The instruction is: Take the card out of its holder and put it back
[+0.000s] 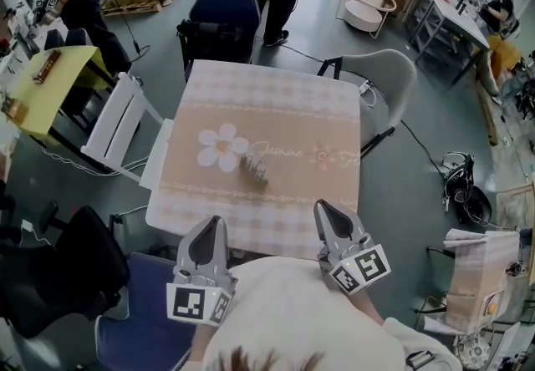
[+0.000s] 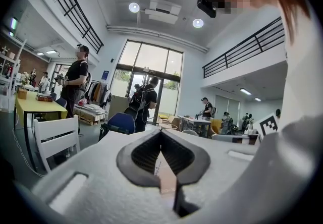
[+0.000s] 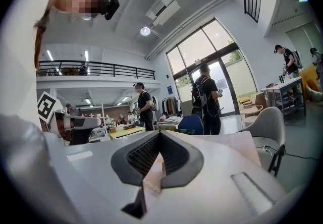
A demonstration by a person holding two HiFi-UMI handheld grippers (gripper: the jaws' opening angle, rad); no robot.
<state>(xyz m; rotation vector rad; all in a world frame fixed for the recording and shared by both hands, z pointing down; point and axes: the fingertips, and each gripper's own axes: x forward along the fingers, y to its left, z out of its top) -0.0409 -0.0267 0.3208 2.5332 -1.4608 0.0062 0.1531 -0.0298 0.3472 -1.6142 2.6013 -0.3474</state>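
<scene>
The card holder (image 1: 253, 170) is a small grey-brown upright thing near the middle of the table (image 1: 276, 89), just right of the white flower printed on the pink cloth. I cannot tell the card apart from it at this size. My left gripper (image 1: 216, 220) hovers at the table's near edge, below and left of the holder. My right gripper (image 1: 321, 205) is at the near edge too, to the holder's right. Neither touches it. In the left gripper view my left gripper (image 2: 160, 133) has its jaws together with nothing between them, and so has my right gripper (image 3: 160, 134) in the right gripper view.
A white chair (image 1: 117, 123) stands at the table's left, a dark blue chair (image 1: 221, 18) at its far side and a grey chair (image 1: 384, 77) at its right. A yellow table (image 1: 50, 85) is further left. People stand beyond the table.
</scene>
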